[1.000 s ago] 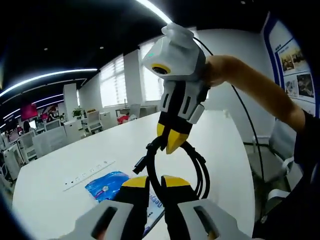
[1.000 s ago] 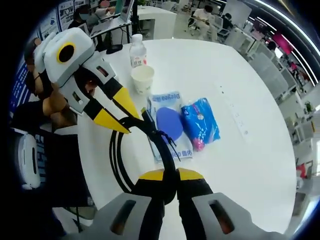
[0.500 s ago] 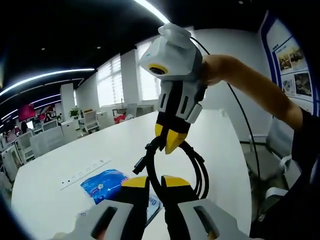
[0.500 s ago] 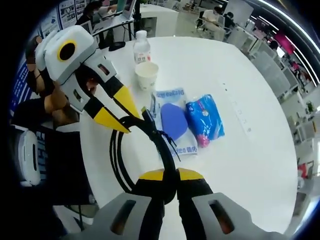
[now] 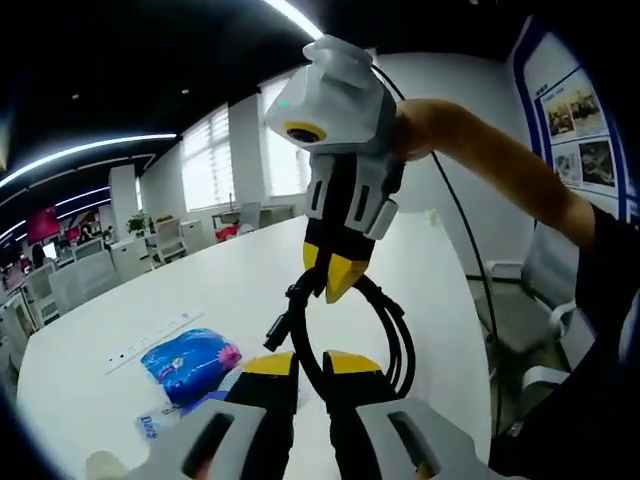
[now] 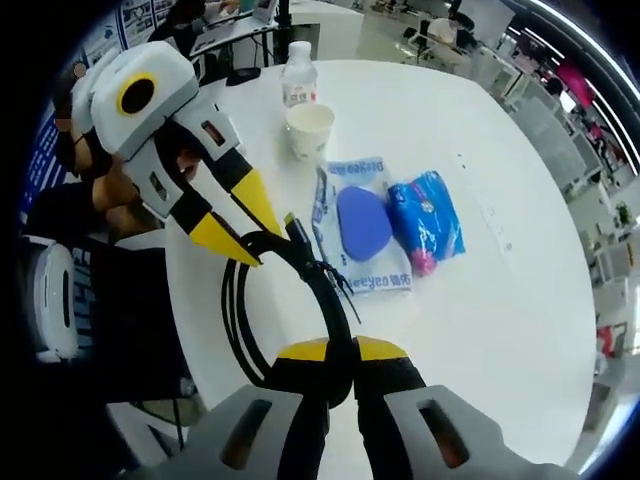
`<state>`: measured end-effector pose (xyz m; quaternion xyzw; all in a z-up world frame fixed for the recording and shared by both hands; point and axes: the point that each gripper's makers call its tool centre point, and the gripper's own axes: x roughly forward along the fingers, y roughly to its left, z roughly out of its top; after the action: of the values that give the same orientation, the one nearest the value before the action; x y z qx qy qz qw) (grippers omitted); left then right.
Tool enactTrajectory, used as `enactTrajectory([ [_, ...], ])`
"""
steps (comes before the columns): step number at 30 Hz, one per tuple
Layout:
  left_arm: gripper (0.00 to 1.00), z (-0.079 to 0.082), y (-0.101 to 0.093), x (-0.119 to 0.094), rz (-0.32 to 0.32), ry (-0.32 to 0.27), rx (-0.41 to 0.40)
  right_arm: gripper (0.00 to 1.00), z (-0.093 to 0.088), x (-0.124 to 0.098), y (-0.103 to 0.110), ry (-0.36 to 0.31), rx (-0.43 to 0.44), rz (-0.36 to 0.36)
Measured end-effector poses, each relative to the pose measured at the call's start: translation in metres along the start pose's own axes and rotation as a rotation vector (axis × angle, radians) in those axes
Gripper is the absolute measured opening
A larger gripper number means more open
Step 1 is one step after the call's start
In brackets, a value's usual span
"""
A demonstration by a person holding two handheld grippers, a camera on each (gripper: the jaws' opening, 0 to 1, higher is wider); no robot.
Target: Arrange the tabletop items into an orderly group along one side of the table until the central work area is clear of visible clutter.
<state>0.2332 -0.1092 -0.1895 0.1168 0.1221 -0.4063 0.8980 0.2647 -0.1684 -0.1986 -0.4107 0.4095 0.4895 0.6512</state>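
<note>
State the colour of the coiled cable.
Black; the coiled cable shows best in the right gripper view.

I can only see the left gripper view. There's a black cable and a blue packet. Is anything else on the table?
Observer: Yes. In the right gripper view, beyond the black cable, a clear bottle stands upright.
Operator: Anything near it?
Observer: A paper cup stands upright, just nearer the camera than the bottle.
Operator: What's next to the blue packet?
Observer: A flat clear pack with a round blue thing inside lies alongside the blue packet.
</note>
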Motion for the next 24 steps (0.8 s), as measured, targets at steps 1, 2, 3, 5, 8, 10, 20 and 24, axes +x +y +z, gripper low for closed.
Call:
enactTrajectory([
  [1,0.08,0.000,-0.001,0.000,-0.002,0.001,0.001,0.05,-0.002,0.000,0.001,0.004,0.000,0.001],
  [2,0.08,0.000,-0.002,0.001,-0.004,0.003,0.003,0.05,-0.003,0.001,0.003,0.006,-0.001,0.001],
  [3,0.08,-0.001,-0.004,0.000,-0.006,0.005,0.006,0.05,-0.003,0.001,0.003,0.007,-0.001,0.001],
  [5,0.08,-0.002,-0.009,-0.001,-0.012,0.007,0.009,0.05,-0.006,0.001,0.008,0.011,0.003,0.003],
  [8,0.08,-0.002,-0.012,-0.001,-0.018,0.009,0.013,0.05,-0.010,0.001,0.012,0.012,0.005,0.005],
  [10,0.08,-0.003,-0.015,-0.001,-0.025,0.011,0.014,0.05,-0.012,0.002,0.015,0.015,0.004,0.005],
  [20,0.08,-0.009,-0.028,-0.005,-0.039,0.017,0.022,0.05,-0.018,0.004,0.025,0.021,0.008,0.013],
  [24,0.08,-0.010,-0.028,-0.006,-0.042,0.018,0.024,0.05,-0.016,0.005,0.026,0.021,0.012,0.021],
])
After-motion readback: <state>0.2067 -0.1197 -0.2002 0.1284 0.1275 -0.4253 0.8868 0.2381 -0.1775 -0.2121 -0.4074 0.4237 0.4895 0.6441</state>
